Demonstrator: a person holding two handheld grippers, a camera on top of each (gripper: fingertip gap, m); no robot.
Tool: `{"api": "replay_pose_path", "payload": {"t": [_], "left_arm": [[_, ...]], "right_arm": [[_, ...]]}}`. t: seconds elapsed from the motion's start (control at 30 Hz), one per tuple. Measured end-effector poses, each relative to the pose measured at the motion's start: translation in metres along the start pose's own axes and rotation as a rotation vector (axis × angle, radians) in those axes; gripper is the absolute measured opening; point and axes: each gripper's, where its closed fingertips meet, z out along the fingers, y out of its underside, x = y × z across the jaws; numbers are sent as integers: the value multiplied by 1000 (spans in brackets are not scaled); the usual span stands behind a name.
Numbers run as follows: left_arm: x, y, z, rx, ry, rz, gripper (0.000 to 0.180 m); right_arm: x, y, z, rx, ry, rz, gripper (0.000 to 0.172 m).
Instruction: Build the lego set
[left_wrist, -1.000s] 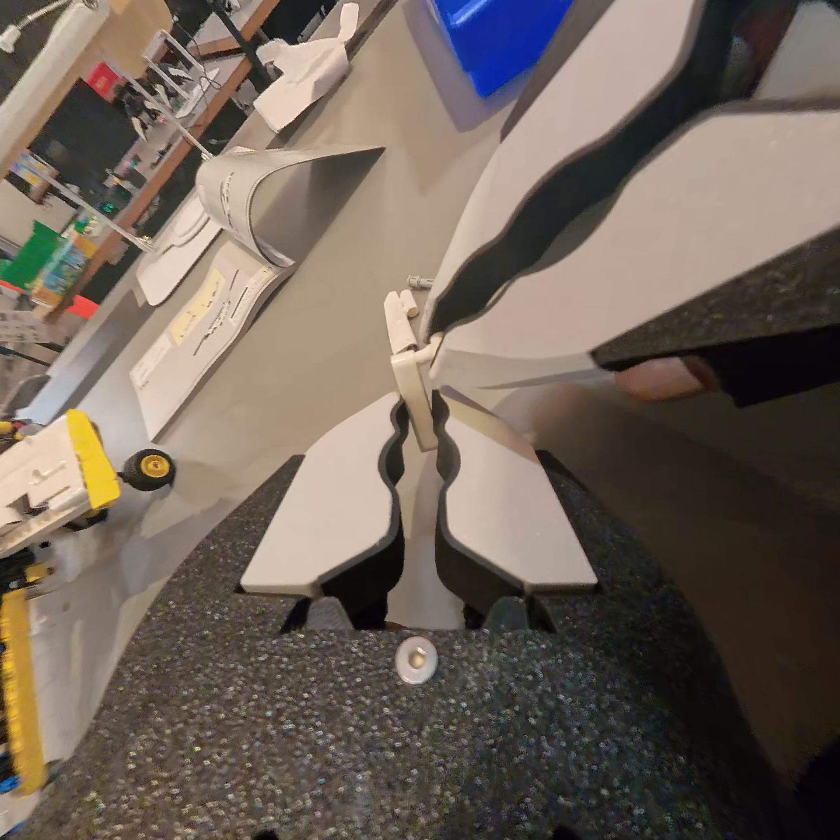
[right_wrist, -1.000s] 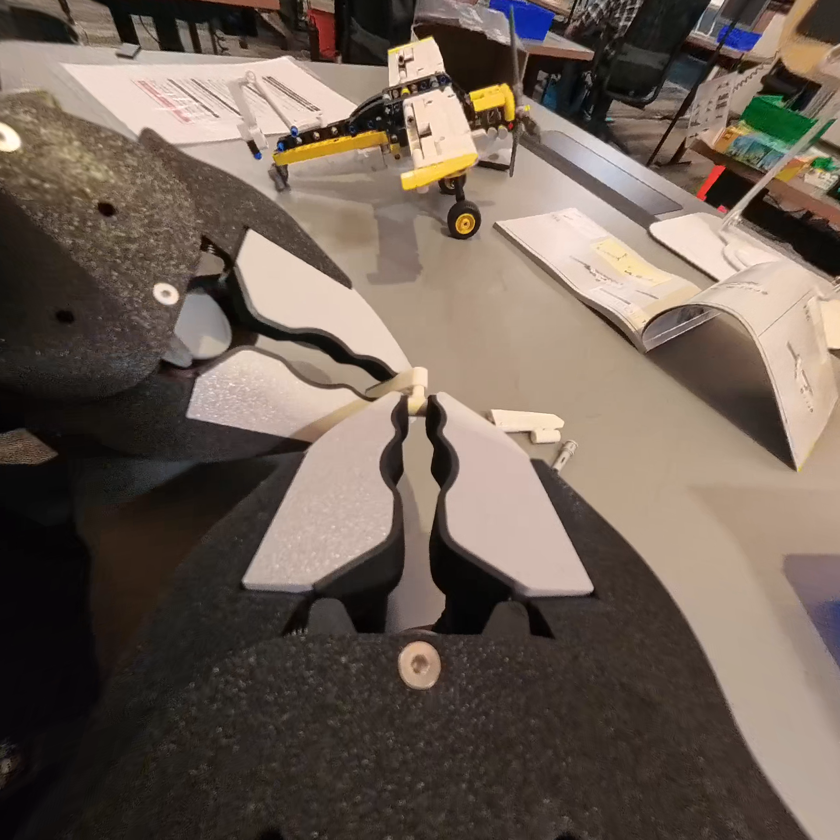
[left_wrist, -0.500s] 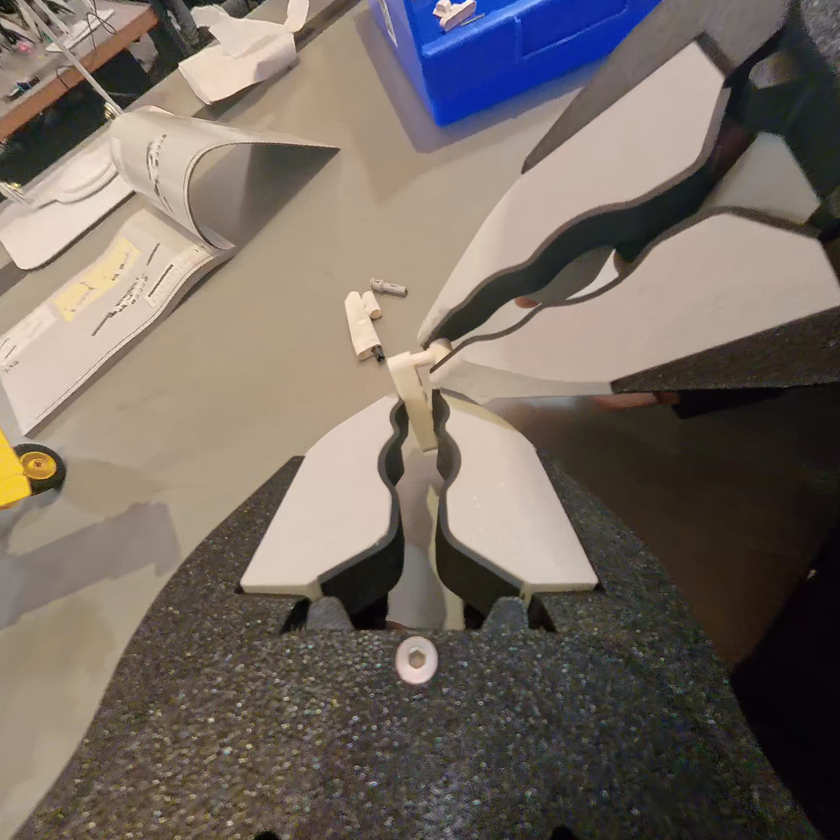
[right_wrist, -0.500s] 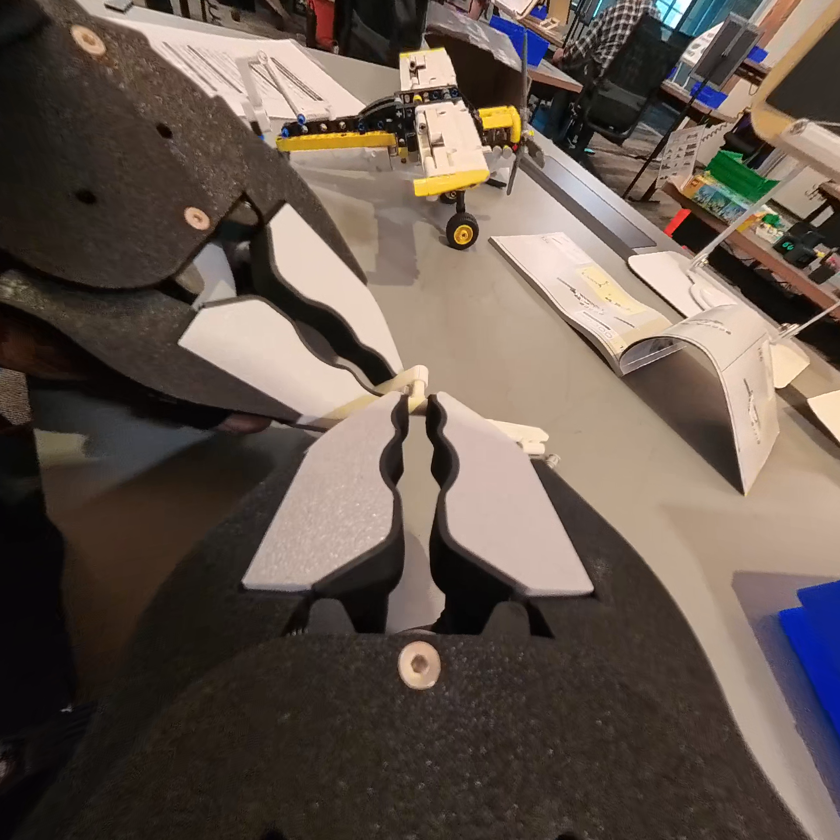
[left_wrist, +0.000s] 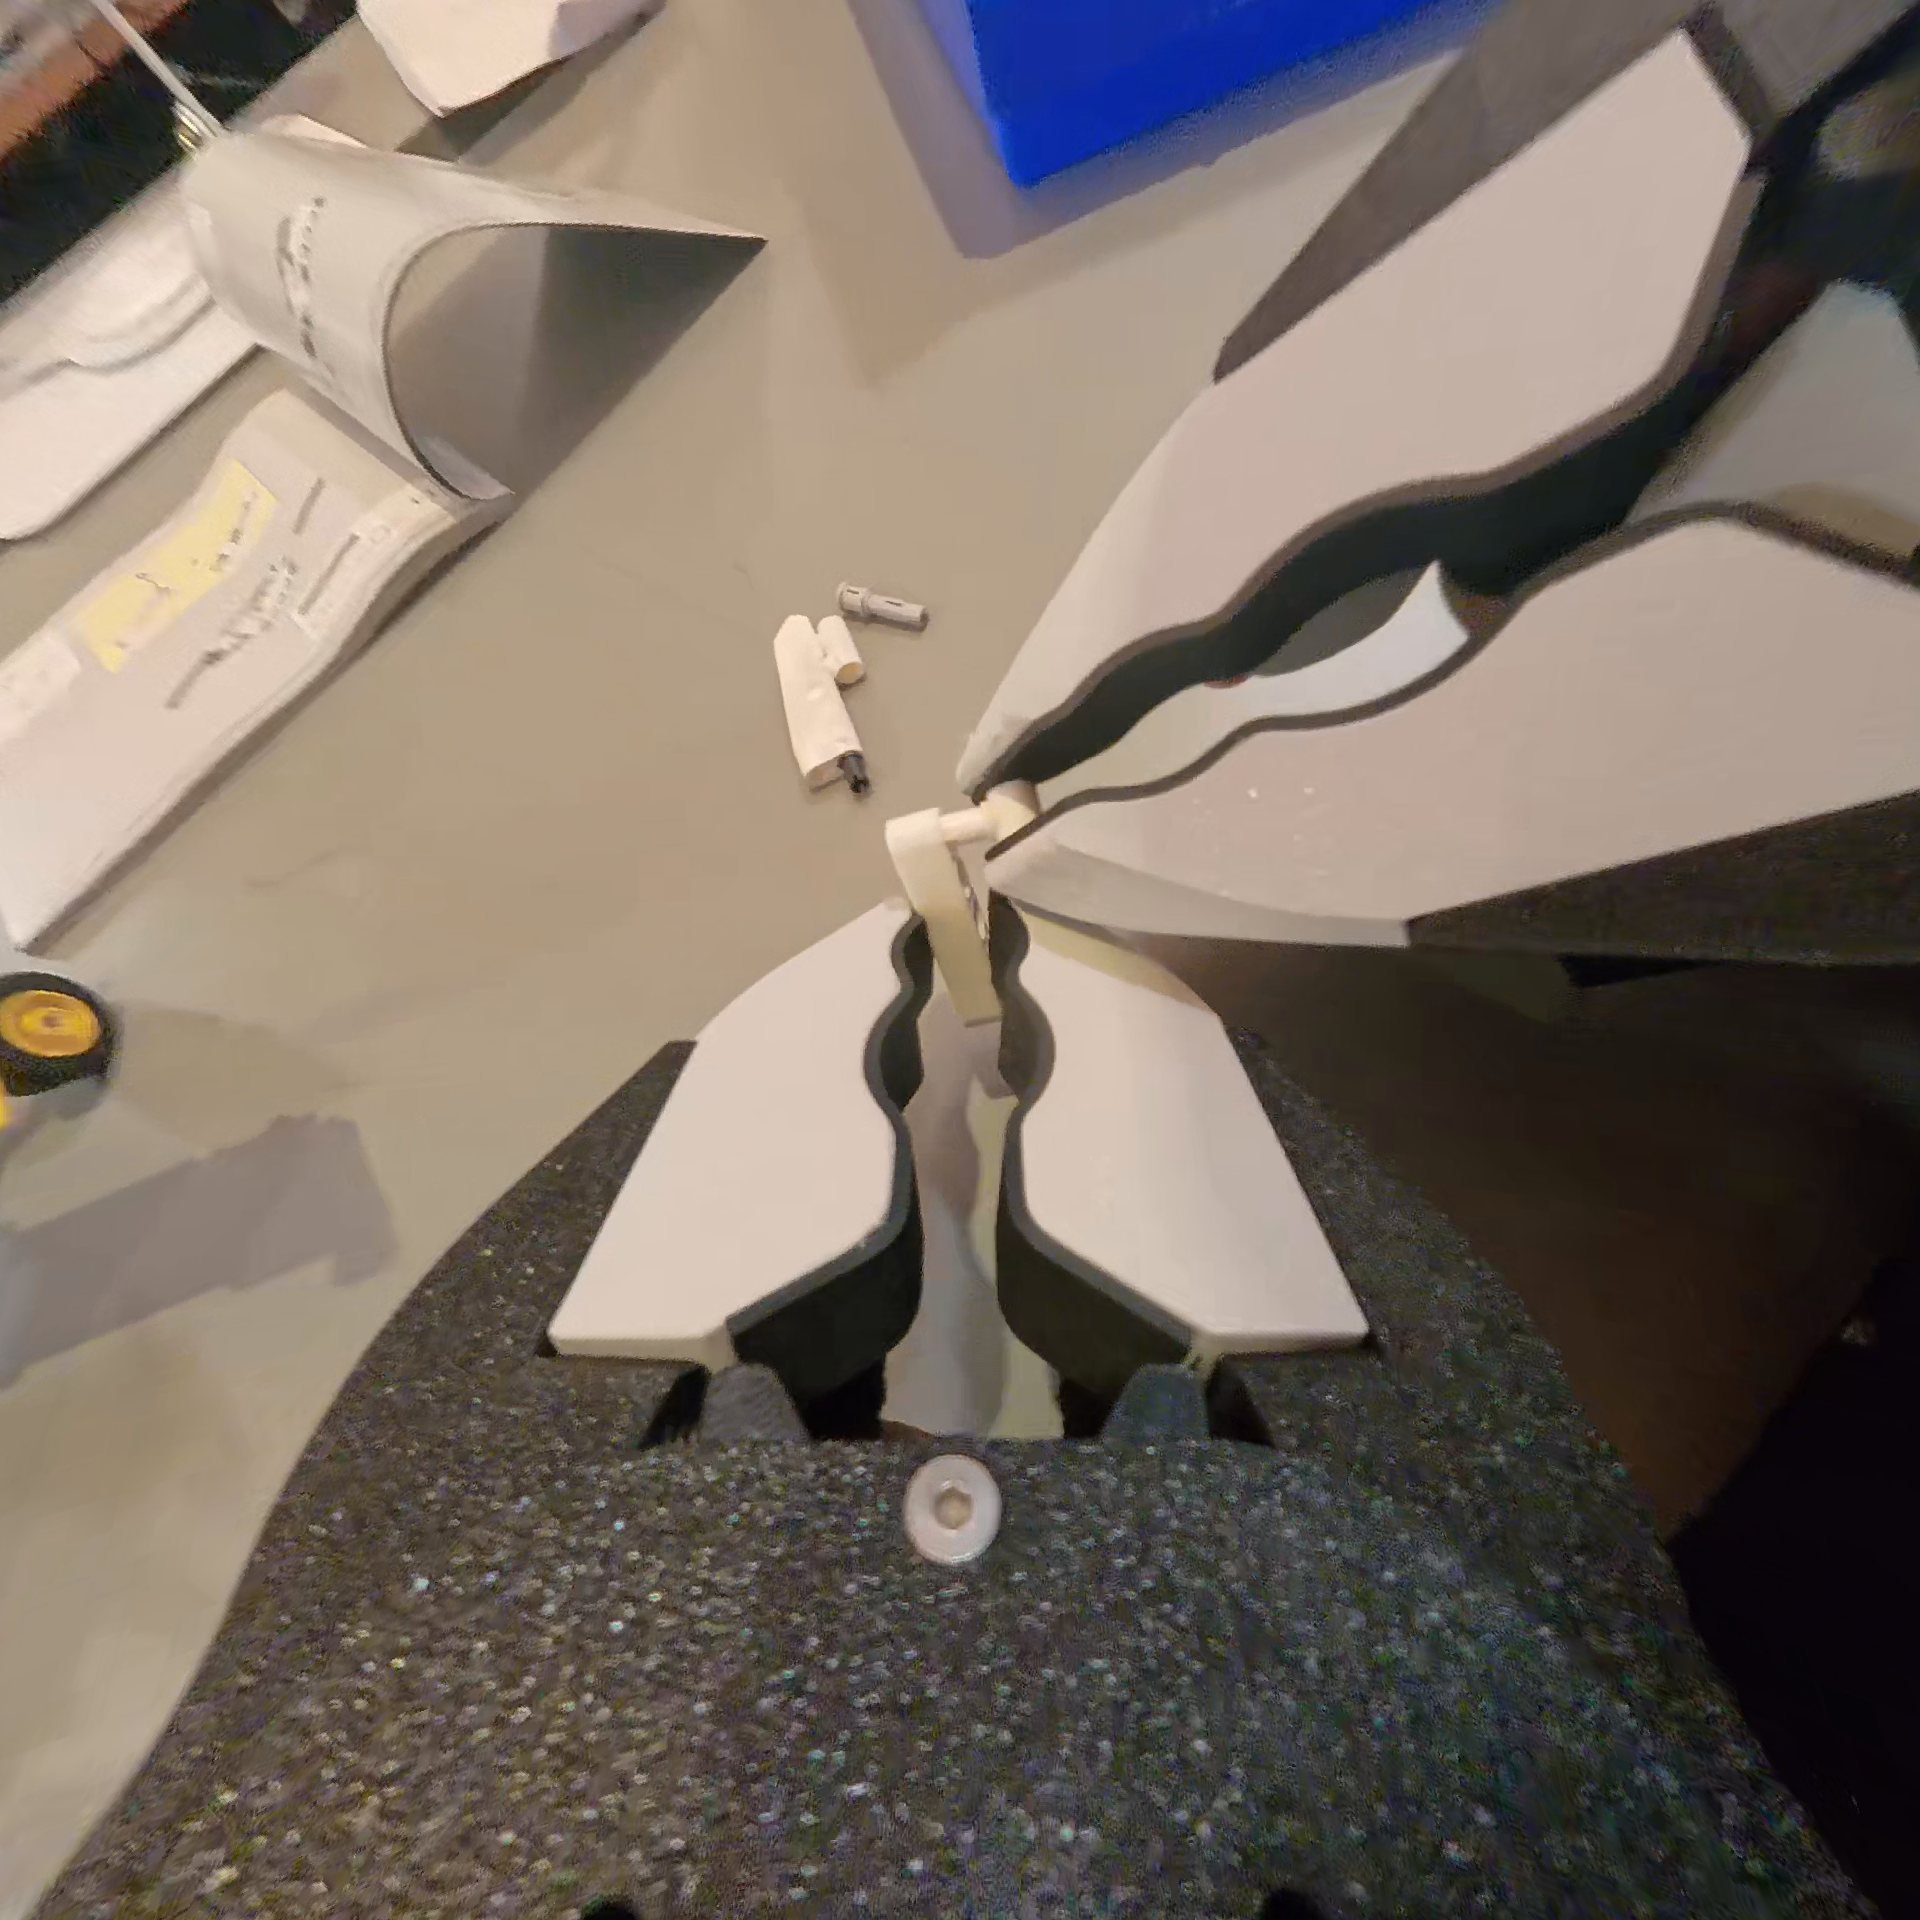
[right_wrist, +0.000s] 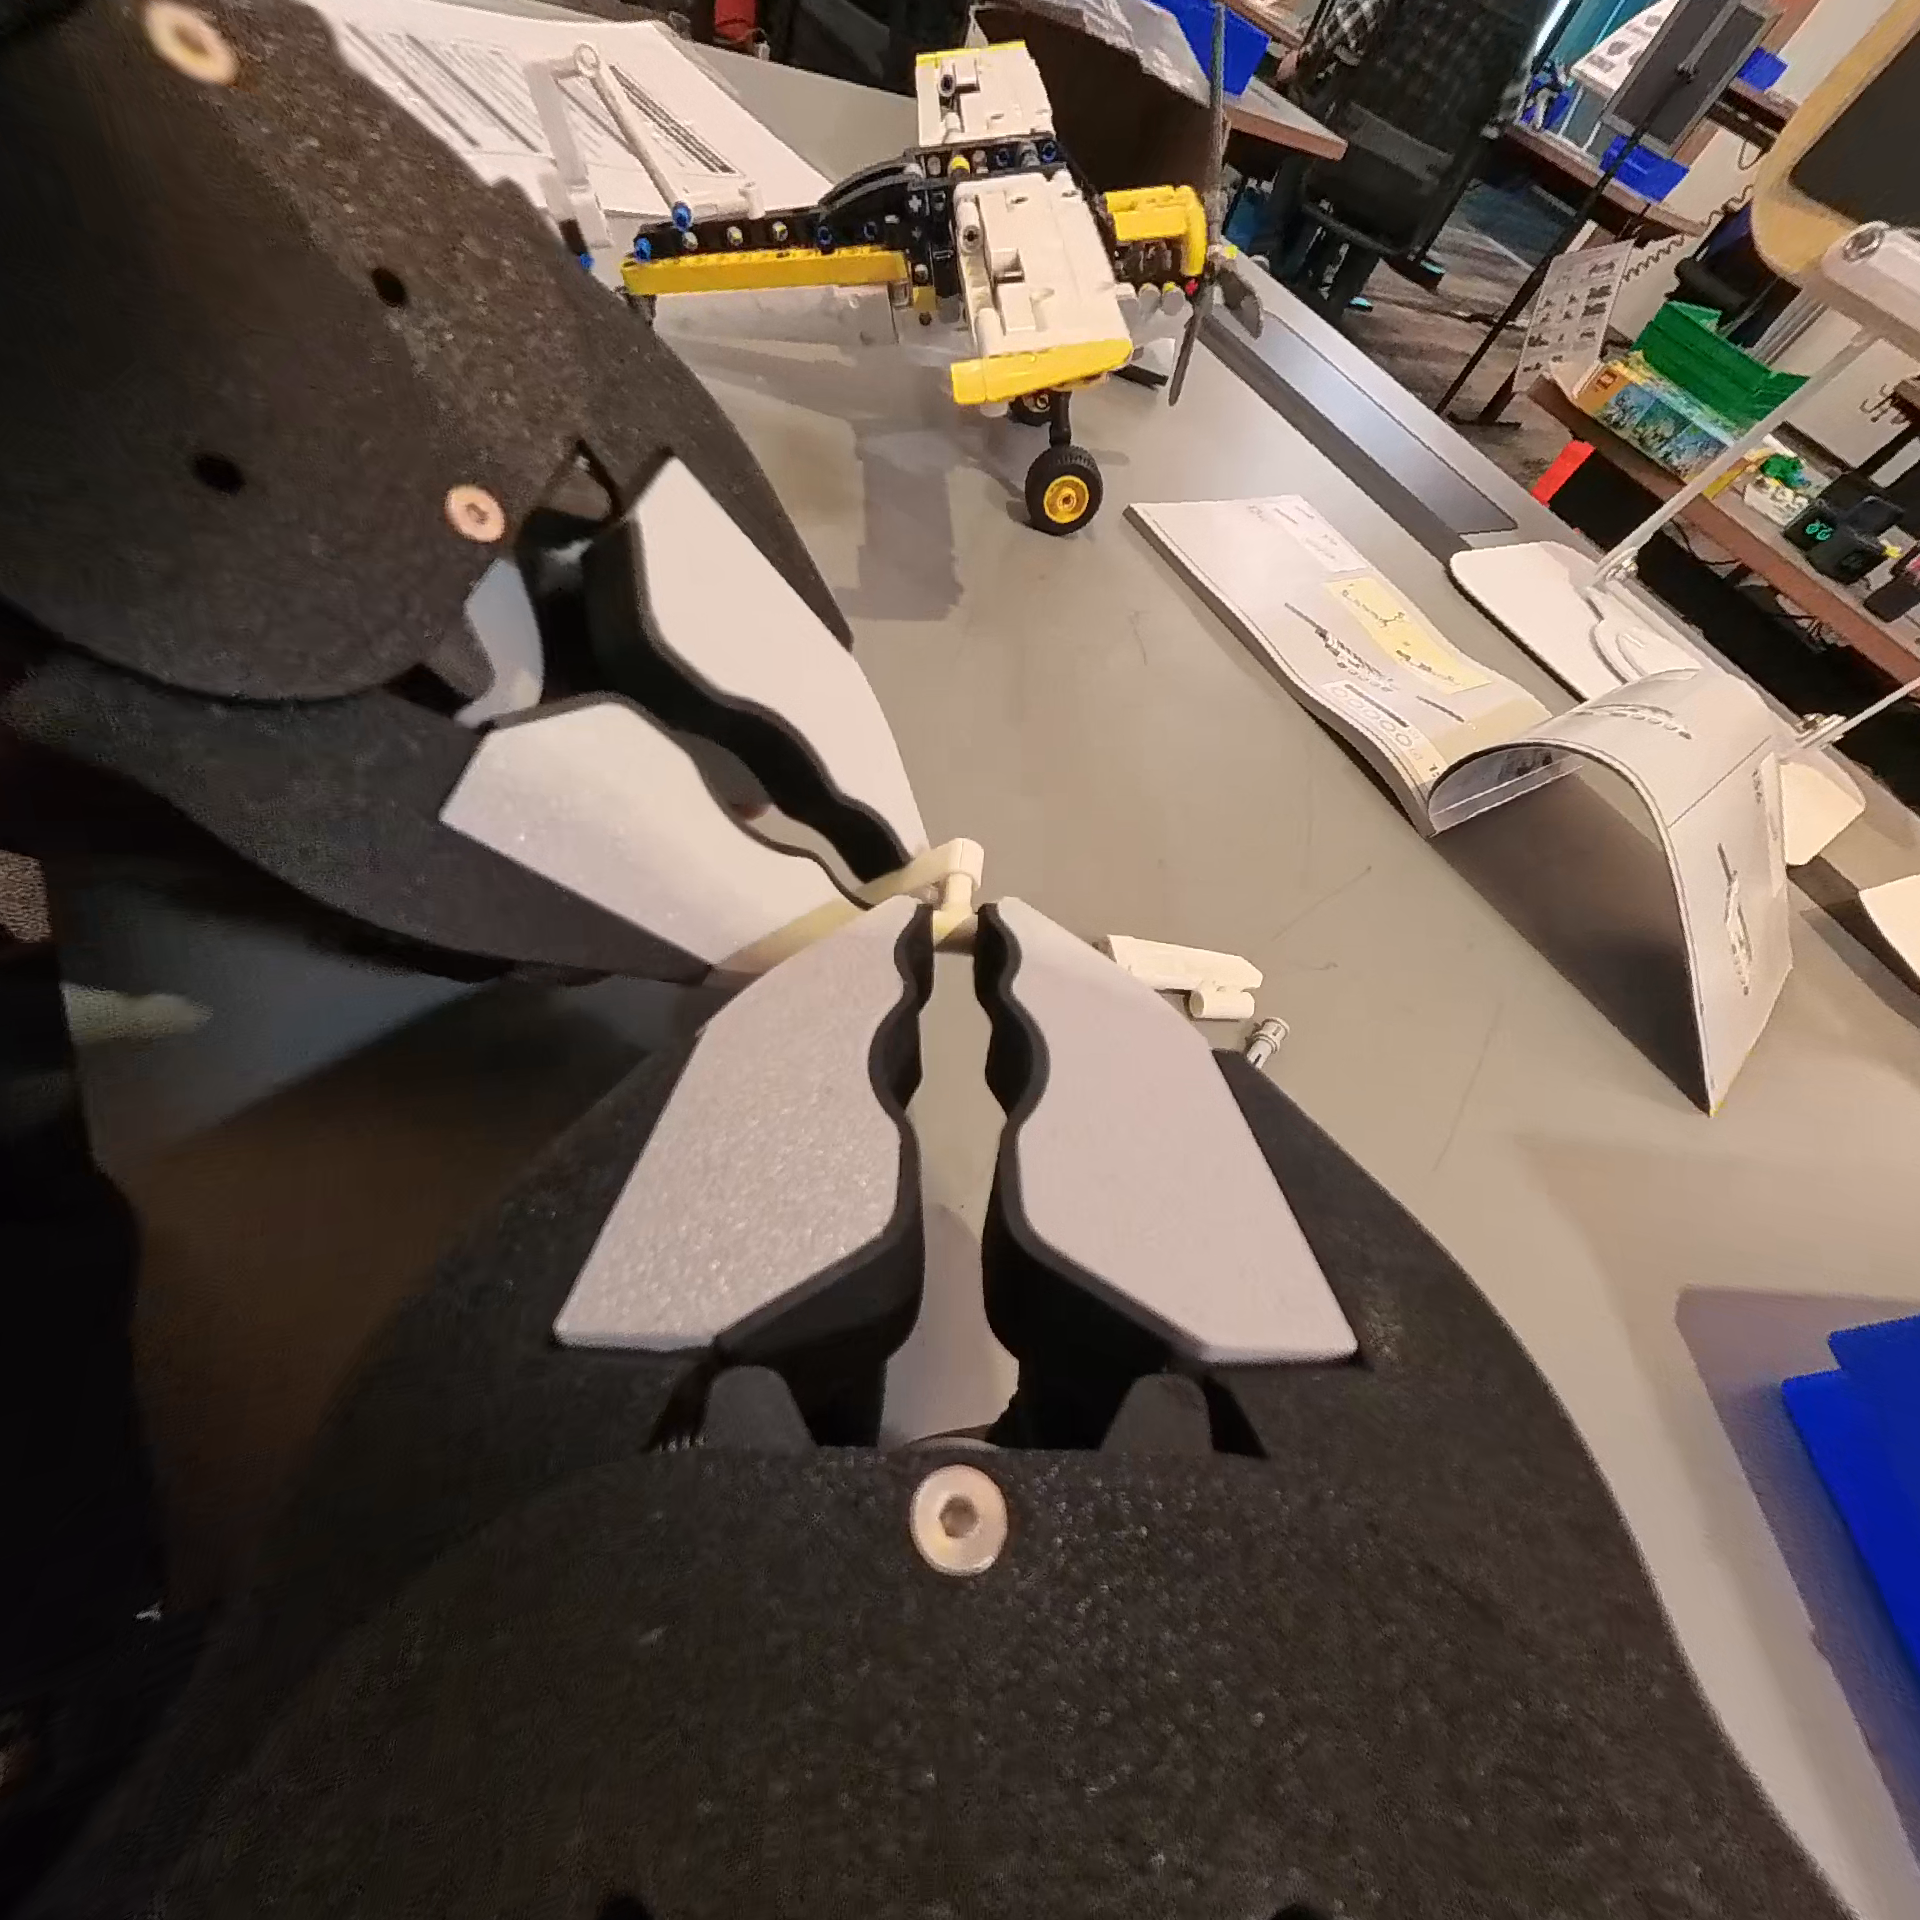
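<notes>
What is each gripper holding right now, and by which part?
The left gripper clamps a cream flat beam by its lower length. The right gripper pinches a cream peg that is joined to the beam's top end, gripping its outer end.

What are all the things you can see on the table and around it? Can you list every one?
cream beam: one, cream, pinched between the left hand-held gripper's fingers
cream pin piece: one, cream, joined to the beam's top, in the right hand-held gripper's fingertips
loose parts: three, two white and one grey, on the grey table
toy plane: one, yellow, white and black, far side
booklet: one, open
blue bin: one
left hand-held gripper: one, black and grey
right hand-held gripper: one, black and grey
</notes>
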Motion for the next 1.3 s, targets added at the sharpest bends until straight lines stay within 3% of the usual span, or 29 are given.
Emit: {"api": "replay_pose_path", "payload": {"t": [0.47, 0.8, 0.9, 1.07, 1.3], "left_arm": [[1, 7, 4, -101, 61, -128, 9], [11, 8, 2, -67, 343, -469, 8], [9, 10, 3, -102, 319, -450, 8], [3, 18, 8, -192, 165, -281, 8], [2, 26, 8, -237, 84, -183, 9]], "right_arm": [[1, 5, 2, -44, 53, -116, 7], [0, 10, 6, -71, 44, -157, 8], [1, 12, 8, -108, 66, -243, 8], [1, 18, 12, -201, 109, -404, 8], [-4, 21, 14, -201, 82, -353, 7]]}}
